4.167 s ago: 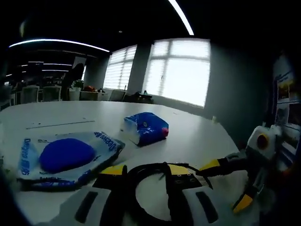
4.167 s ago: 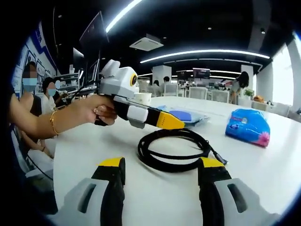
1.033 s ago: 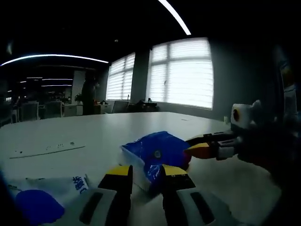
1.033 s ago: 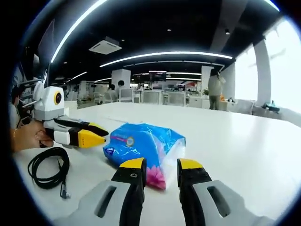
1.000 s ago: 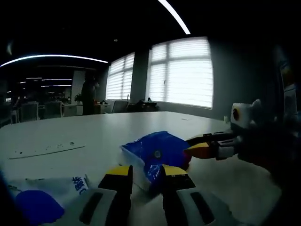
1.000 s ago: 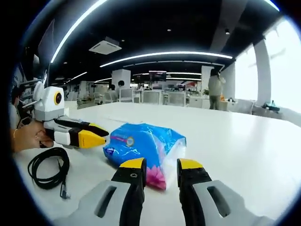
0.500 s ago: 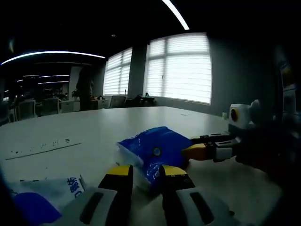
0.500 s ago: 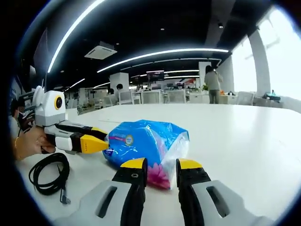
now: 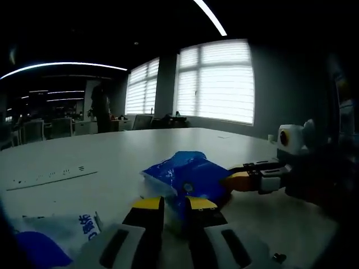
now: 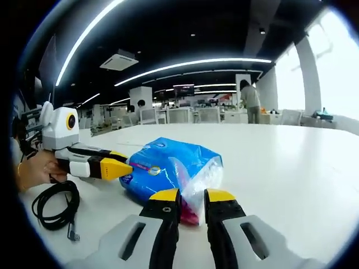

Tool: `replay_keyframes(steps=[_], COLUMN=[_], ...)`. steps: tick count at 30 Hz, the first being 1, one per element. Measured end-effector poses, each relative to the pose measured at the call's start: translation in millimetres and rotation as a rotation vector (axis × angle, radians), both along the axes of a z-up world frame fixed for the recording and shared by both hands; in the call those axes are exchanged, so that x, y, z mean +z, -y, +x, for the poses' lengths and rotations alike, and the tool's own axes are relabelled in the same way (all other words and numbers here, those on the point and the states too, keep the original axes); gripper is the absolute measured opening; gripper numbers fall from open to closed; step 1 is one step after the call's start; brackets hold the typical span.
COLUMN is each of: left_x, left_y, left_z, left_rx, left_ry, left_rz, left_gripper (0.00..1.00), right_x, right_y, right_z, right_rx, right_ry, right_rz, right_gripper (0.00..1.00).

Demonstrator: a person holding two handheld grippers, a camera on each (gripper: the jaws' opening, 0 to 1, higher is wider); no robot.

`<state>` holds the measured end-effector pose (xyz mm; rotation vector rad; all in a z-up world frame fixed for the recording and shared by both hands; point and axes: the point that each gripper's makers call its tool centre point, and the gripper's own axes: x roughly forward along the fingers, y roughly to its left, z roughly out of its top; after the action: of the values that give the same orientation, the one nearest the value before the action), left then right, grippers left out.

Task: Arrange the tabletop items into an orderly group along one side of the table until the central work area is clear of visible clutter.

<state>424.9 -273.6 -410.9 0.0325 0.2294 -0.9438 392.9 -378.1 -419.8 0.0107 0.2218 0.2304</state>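
tissue pack (image 10: pixel 168 168): bright blue wrapper, white print, pink flower at one end | cable (image 10: pixel 53 206): black | grippers' jaws: grey-white with black slots, yellow tips | flat pouch (image 9: pixel 47 241): white, blue lettering, blue contents | table (image 10: pixel 291 168): white

Bright blinds windows (image 9: pixel 213 81); ceiling light strips (image 10: pixel 190 63); person standing (image 10: pixel 248 100) by far desks.

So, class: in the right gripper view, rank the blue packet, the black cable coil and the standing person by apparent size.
1. Blue packet
2. Black cable coil
3. Standing person, who is far off, so only looks smallest.
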Motion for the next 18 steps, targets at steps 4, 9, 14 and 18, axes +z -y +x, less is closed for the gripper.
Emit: replay_keyframes(steps=[4, 9, 14, 18], left_x=[0.4, 3.0, 5.9, 11.9], left_y=[-1.6, -3.1, -4.9, -8.9], left_z=[2.7, 0.3, -1.5, -3.5], left_rx=[0.02, 0.018, 0.014, 0.011], left_ry=[0.004, 0.04, 0.066, 0.094], left_rz=[-0.001, 0.011, 0.01, -0.016], left_gripper=[0.08, 0.02, 0.01, 0.01], right_x=[-0.3, 6.0, 8.6, 12.0], right_y=[0.1, -3.8, -6.0, -9.5], right_z=[0.2, -0.5, -1.4, -2.9], right_rx=[0.004, 0.026, 0.035, 0.044], right_ry=[0.004, 0.045, 0.059, 0.074], right_rz=[0.001, -0.067, -0.096, -0.105], right_gripper=[0.11, 0.01, 0.0, 0.0])
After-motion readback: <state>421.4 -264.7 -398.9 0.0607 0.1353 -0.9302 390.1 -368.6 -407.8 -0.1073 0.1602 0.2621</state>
